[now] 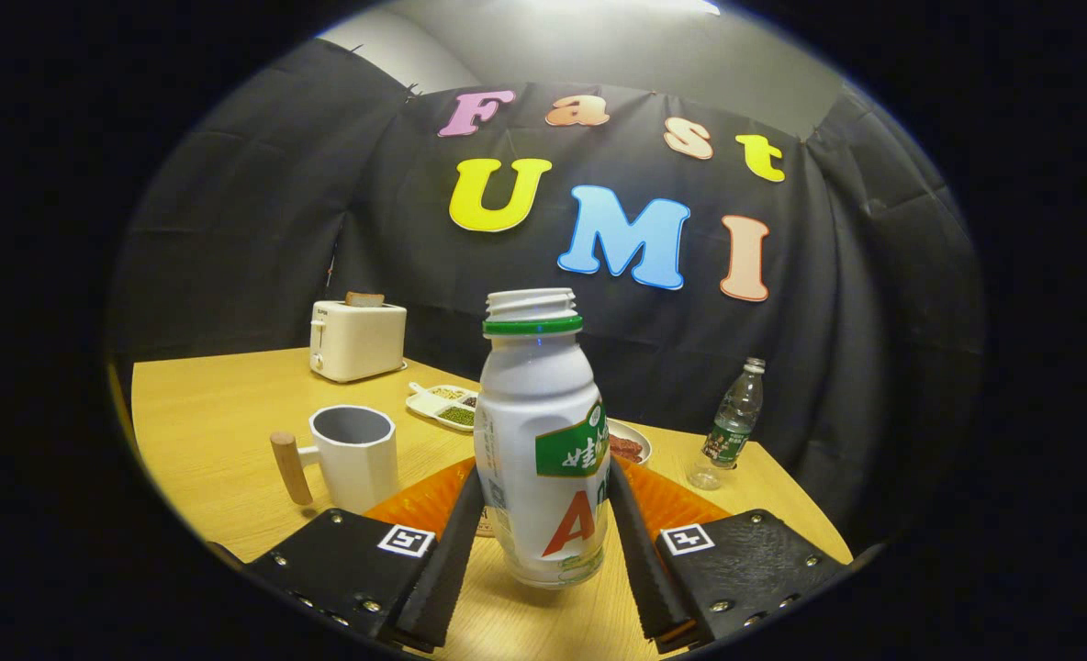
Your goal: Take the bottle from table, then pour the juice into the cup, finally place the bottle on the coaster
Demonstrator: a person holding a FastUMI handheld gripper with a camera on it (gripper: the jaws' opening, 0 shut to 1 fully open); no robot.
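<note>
White, uncapped bottle (543, 441) sits clamped upright between both fingers of the gripper (543, 542); beside it, left, the cup (356, 456) looks empty.

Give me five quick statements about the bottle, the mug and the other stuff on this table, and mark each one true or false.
1. The tongs are shut on the white bottle, one finger pressing each side. True.
2. The bottle has its cap screwed on. False: its threaded mouth is open, with a green ring below it.
3. The white mug with the wooden handle lies tipped over. False: it stands upright, to the left of the bottle.
4. A slice of bread sticks out of the toaster at the back of the table. True.
5. The clear water bottle stands inside the mug. False: it stands on the table, far right of the white bottle.
</note>
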